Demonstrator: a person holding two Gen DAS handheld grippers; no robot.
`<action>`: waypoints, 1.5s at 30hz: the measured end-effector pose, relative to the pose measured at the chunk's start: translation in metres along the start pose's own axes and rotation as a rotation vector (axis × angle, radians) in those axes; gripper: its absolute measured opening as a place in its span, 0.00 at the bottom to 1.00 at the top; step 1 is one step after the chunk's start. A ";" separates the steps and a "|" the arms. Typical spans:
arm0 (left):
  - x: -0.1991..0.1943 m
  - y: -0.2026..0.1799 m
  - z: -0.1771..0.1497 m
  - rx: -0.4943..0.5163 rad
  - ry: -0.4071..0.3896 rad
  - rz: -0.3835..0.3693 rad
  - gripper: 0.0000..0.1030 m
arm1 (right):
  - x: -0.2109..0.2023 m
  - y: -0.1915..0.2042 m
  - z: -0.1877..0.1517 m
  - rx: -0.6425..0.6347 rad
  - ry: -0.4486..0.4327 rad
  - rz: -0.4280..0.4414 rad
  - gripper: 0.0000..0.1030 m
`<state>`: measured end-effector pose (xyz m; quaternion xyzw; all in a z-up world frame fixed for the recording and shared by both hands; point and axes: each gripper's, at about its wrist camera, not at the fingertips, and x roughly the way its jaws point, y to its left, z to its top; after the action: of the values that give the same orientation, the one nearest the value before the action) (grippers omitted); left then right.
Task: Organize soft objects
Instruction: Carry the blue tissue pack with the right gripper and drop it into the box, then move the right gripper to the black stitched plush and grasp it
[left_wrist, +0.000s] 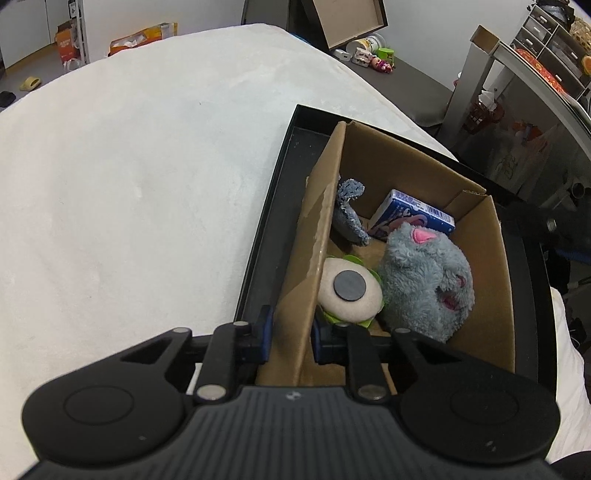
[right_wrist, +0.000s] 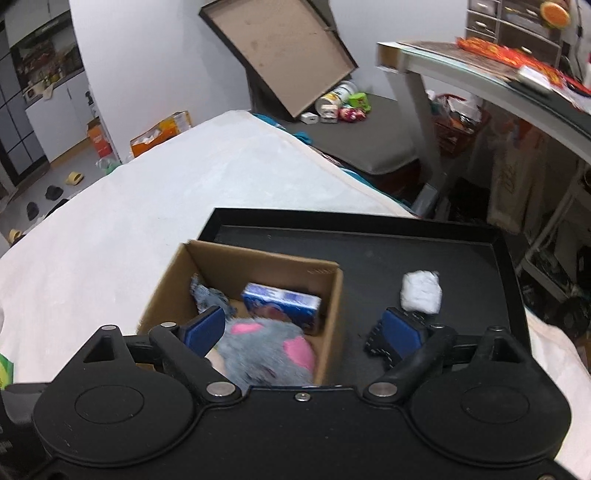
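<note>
A cardboard box (left_wrist: 406, 162) sits in a black tray (left_wrist: 273, 206) on a white bed. Inside lie a grey plush toy with pink ears (left_wrist: 424, 280), a beige round pad with a dark disc and green rim (left_wrist: 351, 291), a grey-blue cloth piece (left_wrist: 349, 214) and a blue packet (left_wrist: 413, 214). My left gripper (left_wrist: 290, 332) is shut on the box's left wall (left_wrist: 314, 258). My right gripper (right_wrist: 303, 328) is open above the plush toy (right_wrist: 266, 350) and the box (right_wrist: 258, 262). A white wad (right_wrist: 421, 291) lies on the tray floor (right_wrist: 388, 251).
The white bed (left_wrist: 129, 184) spreads to the left. A grey table (right_wrist: 480, 74) with clutter stands to the right. A tilted black lid (right_wrist: 280, 48), cans and small toys (right_wrist: 340, 103) are behind the bed. Boxes and slippers lie on the floor.
</note>
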<state>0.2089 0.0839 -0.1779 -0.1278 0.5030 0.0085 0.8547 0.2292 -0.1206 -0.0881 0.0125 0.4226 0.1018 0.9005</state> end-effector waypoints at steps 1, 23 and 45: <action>-0.001 -0.001 0.000 0.002 -0.004 0.001 0.20 | -0.001 -0.004 -0.002 0.000 -0.003 -0.002 0.89; -0.001 -0.021 -0.001 0.061 -0.011 0.090 0.24 | -0.002 -0.054 -0.021 -0.115 0.002 -0.021 0.98; 0.013 -0.044 0.003 0.101 0.012 0.207 0.56 | 0.058 -0.105 -0.028 0.001 0.092 0.057 0.96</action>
<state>0.2247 0.0406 -0.1784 -0.0319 0.5186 0.0706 0.8515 0.2617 -0.2145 -0.1613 0.0200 0.4628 0.1276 0.8770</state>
